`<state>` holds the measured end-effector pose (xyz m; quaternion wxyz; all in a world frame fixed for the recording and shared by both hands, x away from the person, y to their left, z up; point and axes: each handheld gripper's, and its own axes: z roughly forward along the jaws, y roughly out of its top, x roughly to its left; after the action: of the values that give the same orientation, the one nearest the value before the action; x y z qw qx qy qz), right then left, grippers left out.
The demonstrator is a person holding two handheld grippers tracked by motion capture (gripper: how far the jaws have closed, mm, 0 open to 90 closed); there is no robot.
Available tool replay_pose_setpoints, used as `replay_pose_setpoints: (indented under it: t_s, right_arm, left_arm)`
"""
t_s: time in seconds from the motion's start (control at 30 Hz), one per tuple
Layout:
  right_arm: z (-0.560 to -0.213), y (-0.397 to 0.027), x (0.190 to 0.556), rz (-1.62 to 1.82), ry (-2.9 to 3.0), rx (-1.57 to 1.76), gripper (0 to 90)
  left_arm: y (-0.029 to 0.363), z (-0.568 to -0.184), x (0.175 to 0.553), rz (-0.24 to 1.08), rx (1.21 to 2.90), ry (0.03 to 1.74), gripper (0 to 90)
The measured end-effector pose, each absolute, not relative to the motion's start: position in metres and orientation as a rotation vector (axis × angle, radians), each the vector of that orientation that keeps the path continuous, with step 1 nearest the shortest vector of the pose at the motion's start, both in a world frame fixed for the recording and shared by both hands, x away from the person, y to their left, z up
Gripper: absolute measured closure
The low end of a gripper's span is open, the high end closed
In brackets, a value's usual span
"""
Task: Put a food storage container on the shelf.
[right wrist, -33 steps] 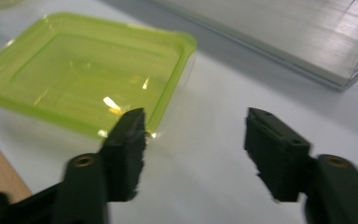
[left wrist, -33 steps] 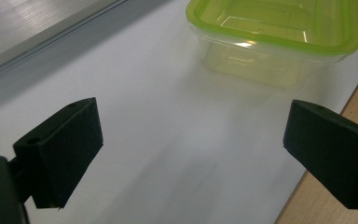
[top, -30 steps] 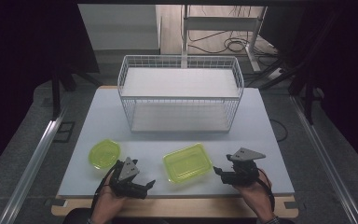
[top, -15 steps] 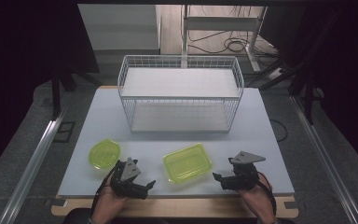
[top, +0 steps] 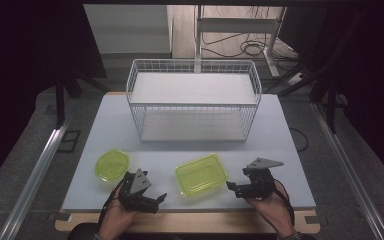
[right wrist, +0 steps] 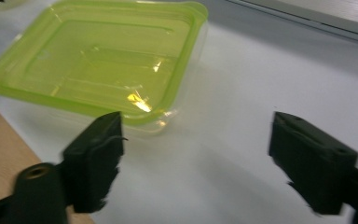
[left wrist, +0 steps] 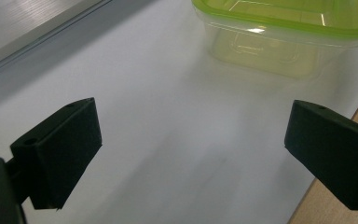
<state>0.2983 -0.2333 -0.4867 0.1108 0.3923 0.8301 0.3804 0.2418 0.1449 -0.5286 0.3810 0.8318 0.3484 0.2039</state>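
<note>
A rectangular lime-green lidded container (top: pixel 201 173) lies on the white table (top: pixel 280 145) near the front edge. Left of it sits a round green container (top: pixel 112 165). My left gripper (top: pixel 159 199) rests low at the front left and points right at the rectangular container (left wrist: pixel 279 42); it (left wrist: pixel 191 154) is open and empty. From the right, my right gripper (top: pixel 231 187) points left at that same container (right wrist: pixel 98 60). Its (right wrist: pixel 196 158) jaws have just been closing a little but stand open, apart from the container, with only bare table between them.
A white wire basket (top: pixel 194 100) with a shelf stands at the back middle of the table. A wooden strip (top: pixel 190 222) runs along the table's front edge. Dark floor, rails and cables surround the table.
The right gripper drew back slightly from the rectangular container, then came back toward it. The left gripper and both containers have kept still.
</note>
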Motion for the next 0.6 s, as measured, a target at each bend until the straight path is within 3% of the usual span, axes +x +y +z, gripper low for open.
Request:
replay_pose_setpoints:
  t_s: [0.17,0.6]
  right_arm:
    - [-0.483,-0.227,0.315,1.167,2.501,1.173,38.2]
    - [-0.495,-0.219,0.365,1.305,2.634,1.365,59.8]
  left_arm:
    - [0.145,-0.529,0.242,0.522,2.118,0.893,3.7]
    - [0.143,-0.53,0.242,0.514,2.135,0.889,3.7]
